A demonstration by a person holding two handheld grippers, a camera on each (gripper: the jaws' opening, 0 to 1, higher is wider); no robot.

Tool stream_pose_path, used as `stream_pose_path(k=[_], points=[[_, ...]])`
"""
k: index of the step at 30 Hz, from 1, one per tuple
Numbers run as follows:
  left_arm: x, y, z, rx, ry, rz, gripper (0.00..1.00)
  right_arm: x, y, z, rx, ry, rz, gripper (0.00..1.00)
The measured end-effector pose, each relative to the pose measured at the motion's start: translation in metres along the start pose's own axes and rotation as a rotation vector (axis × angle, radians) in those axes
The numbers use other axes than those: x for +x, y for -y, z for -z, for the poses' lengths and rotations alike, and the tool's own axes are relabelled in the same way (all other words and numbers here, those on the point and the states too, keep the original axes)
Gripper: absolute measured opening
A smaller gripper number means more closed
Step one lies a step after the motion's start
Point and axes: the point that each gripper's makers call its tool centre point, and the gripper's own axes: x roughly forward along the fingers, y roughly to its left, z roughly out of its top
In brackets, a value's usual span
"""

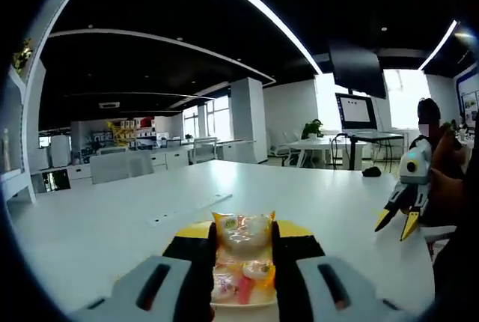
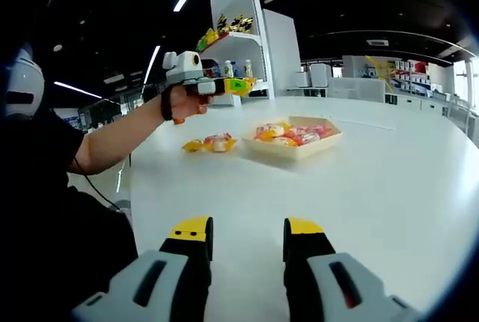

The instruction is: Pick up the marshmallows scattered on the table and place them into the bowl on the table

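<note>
Left hand-held gripper (image 1: 243,262) (raised) — clamps marshmallow (image 1: 241,234).

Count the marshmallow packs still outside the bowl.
1: a marshmallow pack lies on the table beside the bowl. The left gripper holds another pack over it. Others may be hidden.

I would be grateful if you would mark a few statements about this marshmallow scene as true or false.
1. The left gripper holds a marshmallow packet. True.
2. The bowl is empty. False: it holds several packets.
3. One loose packet lies on the table beside the bowl. True.
4. The right gripper grips a packet. False: its jaws stand open with nothing between them.
</note>
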Motion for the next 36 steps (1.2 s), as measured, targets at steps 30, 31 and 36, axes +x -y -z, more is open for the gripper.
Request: stream_pose_path(k=[30, 31, 36], points=[[0.033, -0.014, 0.021, -0.083, -0.03, -0.018, 0.3, 0.001, 0.003, 0.001, 0.003, -0.002, -0.001, 0.36], [0.033, -0.014, 0.022, -0.083, -0.032, -0.02, 0.3, 0.001, 0.003, 0.001, 0.003, -0.002, -0.001, 0.36], [0.035, -0.014, 0.026, -0.087, -0.041, -0.025, 0.3, 0.0, 0.003, 0.001, 0.0, -0.002, -0.003, 0.36]])
